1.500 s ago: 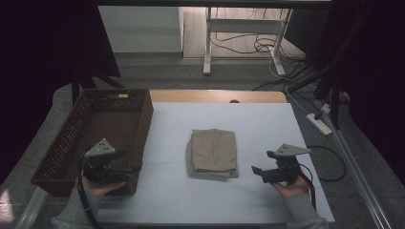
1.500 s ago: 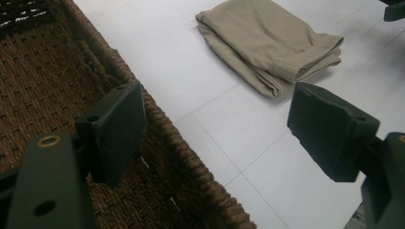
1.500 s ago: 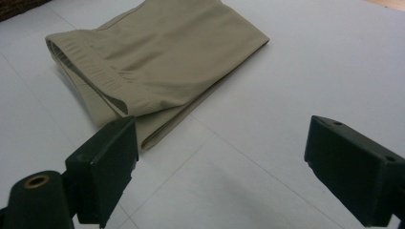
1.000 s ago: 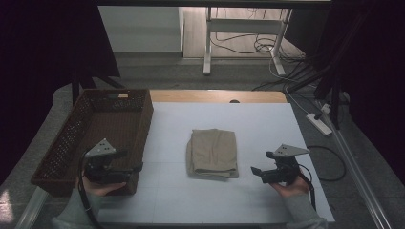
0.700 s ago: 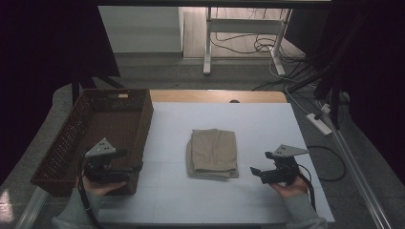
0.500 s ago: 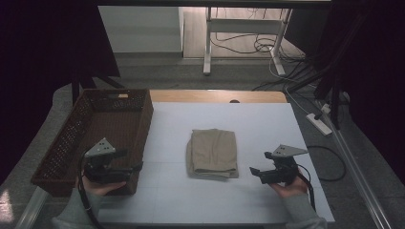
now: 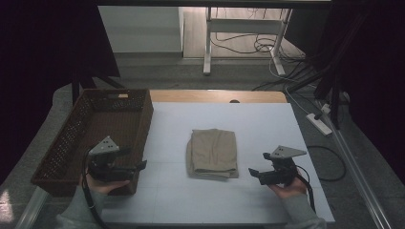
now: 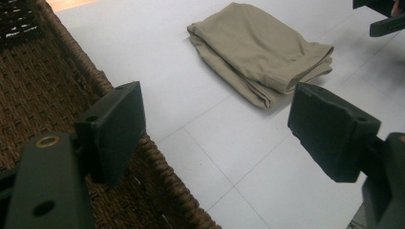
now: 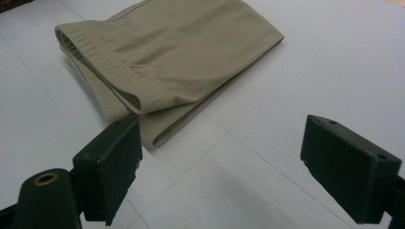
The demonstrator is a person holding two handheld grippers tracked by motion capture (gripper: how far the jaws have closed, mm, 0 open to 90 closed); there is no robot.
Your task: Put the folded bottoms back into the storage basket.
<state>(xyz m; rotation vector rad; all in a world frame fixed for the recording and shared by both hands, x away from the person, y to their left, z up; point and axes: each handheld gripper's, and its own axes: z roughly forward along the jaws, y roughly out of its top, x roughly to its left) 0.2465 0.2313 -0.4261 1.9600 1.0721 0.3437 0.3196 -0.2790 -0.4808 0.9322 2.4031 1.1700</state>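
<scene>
— Where does the folded cloth (image 7: 212, 153) lie on the table (image 7: 267, 119)?

— Near the middle of it, a little toward the person's edge, flat on the white top. Its long axis runs from the near edge toward the far edge. The wicker basket (image 7: 76, 138) stands at the left edge, well apart from the cloth.

— Which gripper is nearer to it?

— The right gripper (image 7: 254, 172), I judge. It sits near the front right part of the table, with the cloth's near right corner just ahead of its jaws. In the right gripper view the cloth (image 9: 167, 62) fills the upper left, its ribbed hem turned toward the left jaw.

— And the left gripper (image 7: 139, 166)?

— It is at the basket's near right corner, over the rim, pointing across the table toward the cloth. In the left gripper view the cloth (image 8: 258, 50) lies ahead and farther off, with bare table between.

— The jaws?

— Both pairs stand wide apart and hold nothing.

— The hands' pose?

— Each hand holds its gripper low and roughly level, jaws aimed inward at the cloth. A short reach forward and left would likely bring the right jaws onto the near corner.
</scene>
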